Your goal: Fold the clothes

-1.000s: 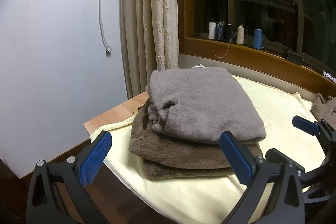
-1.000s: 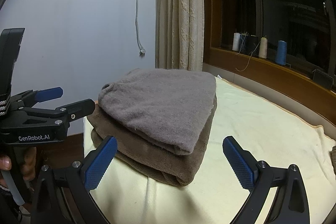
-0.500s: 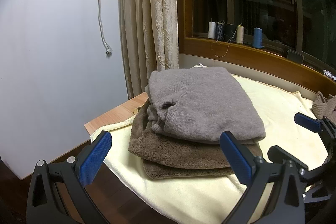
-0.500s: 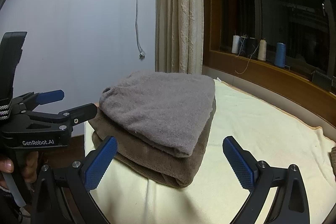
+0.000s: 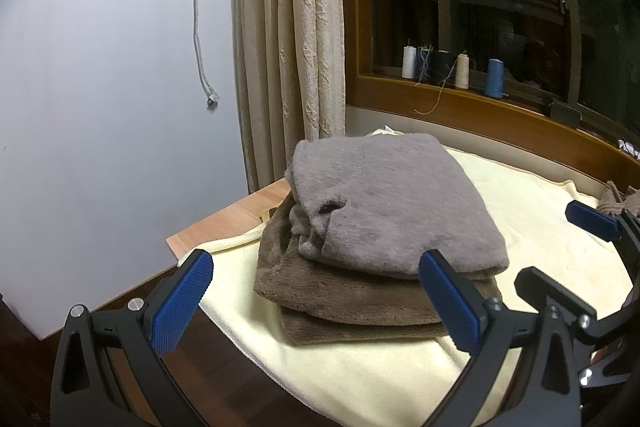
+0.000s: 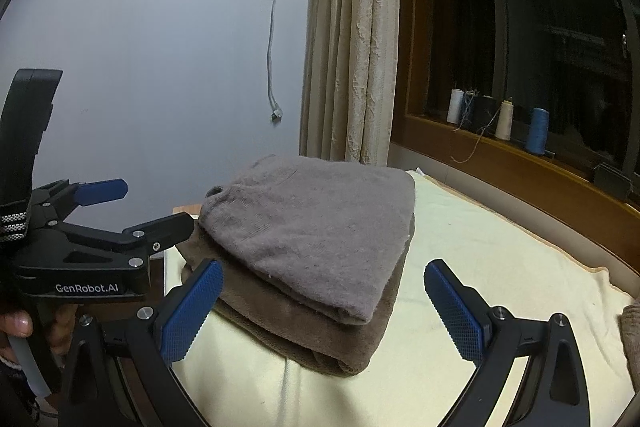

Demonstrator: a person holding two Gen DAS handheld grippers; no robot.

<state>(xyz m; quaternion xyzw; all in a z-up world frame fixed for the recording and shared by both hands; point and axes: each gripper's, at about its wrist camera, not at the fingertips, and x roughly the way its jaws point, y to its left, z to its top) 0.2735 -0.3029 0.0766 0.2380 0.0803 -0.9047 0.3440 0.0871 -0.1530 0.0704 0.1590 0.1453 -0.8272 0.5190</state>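
A folded grey sweater (image 5: 396, 203) lies on top of a folded brown garment (image 5: 352, 301), the two making a neat stack on a cream cloth (image 5: 532, 235) that covers the surface (image 5: 236, 213); a bare wooden corner of it shows at the stack's far left. The left claw (image 5: 320, 303) hangs just short of the stack, its blue pads wide apart and holding nothing. The right claw (image 6: 324, 311) also stands spread and empty, its pads to either side of the stack's near corner without touching it. In the right wrist view the left claw's body shows at the left edge, with a person's fingers (image 6: 18, 325) wrapped round its handle. Another brown knit (image 5: 620, 195) lies at the cloth's far right edge. Behind the stack hangs a beige curtain (image 5: 292, 39), and a white cable (image 5: 200, 27) dangles down the wall. Thread spools (image 5: 460, 69) stand in a row on the wooden window sill (image 5: 492, 115).
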